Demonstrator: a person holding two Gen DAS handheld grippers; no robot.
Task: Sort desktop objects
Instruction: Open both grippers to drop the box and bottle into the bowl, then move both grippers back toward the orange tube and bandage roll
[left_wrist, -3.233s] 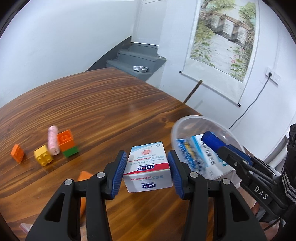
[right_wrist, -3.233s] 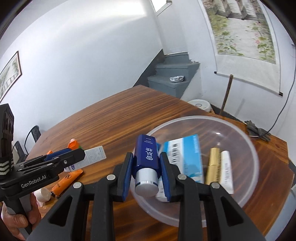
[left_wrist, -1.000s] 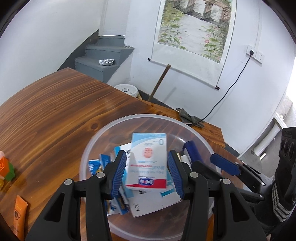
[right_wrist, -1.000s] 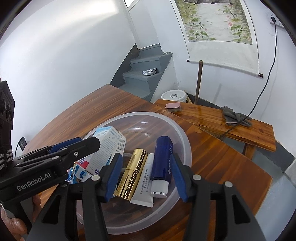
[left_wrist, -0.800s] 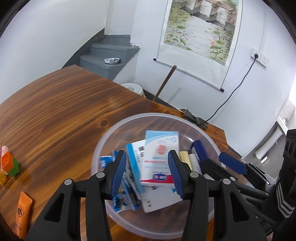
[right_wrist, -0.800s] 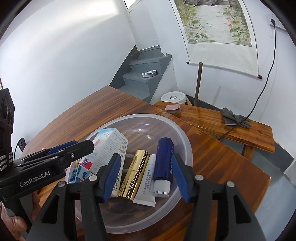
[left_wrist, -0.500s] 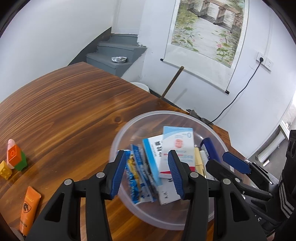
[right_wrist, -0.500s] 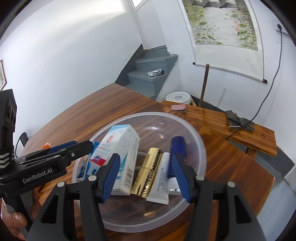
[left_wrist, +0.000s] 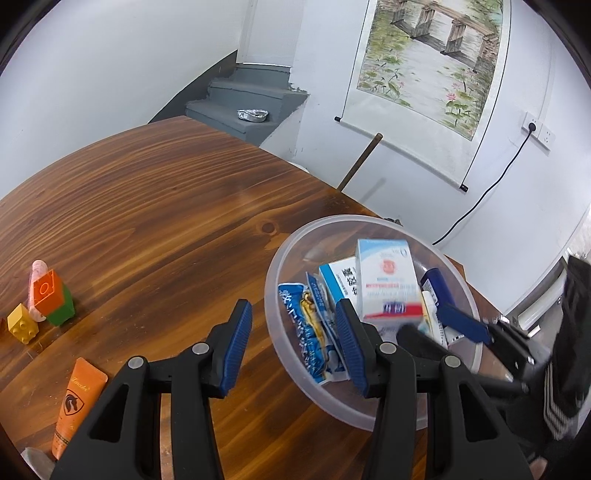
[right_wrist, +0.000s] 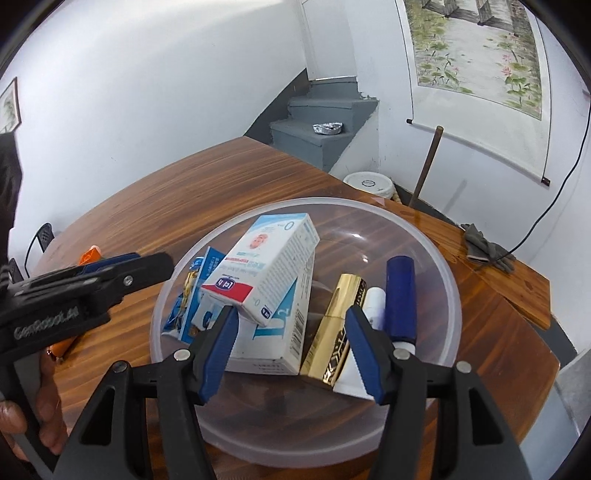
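Observation:
A clear plastic bowl on the wooden table holds a white and blue box with a red stripe, a larger white box, blue sachets, a gold tube, a white tube and a dark blue bottle. My left gripper is open and empty at the bowl's left rim. My right gripper is open and empty above the bowl's near side. It also shows in the left wrist view.
Left on the table are an orange tube, a yellow block, an orange block on a green one and a pink tube. A low wooden bench with grey gloves stands behind the table. Stairs are behind.
Both grippers let go of their items into the bowl. The left one has swung left to the bowl's rim, and the right one has pulled back, both open and empty.

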